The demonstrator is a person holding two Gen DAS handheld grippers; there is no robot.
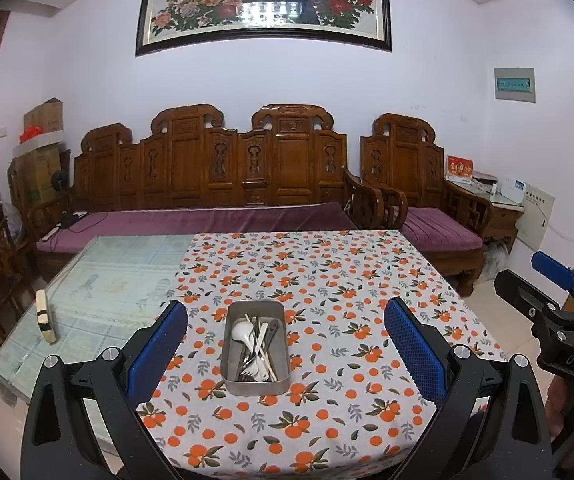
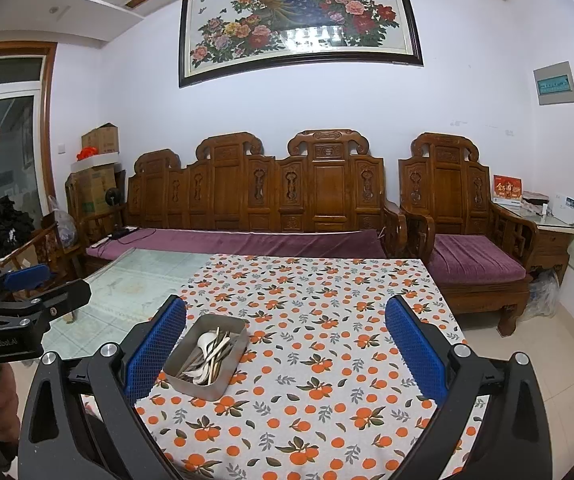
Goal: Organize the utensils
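Observation:
A metal tray (image 1: 283, 376) sits on the orange-patterned tablecloth (image 1: 327, 280) and holds several utensils (image 1: 257, 346): a white spoon, chopsticks, forks and a dark utensil, lying mixed together. My left gripper (image 1: 285, 336) is open and empty, held above the near side of the table with the tray straight ahead between its blue pads. In the right wrist view the tray (image 2: 229, 384) lies ahead to the left, close to my right gripper's left finger (image 2: 155, 352). My right gripper (image 2: 285, 336) is open and empty. Each gripper shows at the edge of the other's view.
The table's left part is bare glass (image 1: 107, 280) over a pale green mat, with a small taped block (image 1: 45, 316) near its left edge. A carved wooden sofa (image 1: 215, 168) with purple cushions and an armchair (image 1: 427, 184) stand behind the table.

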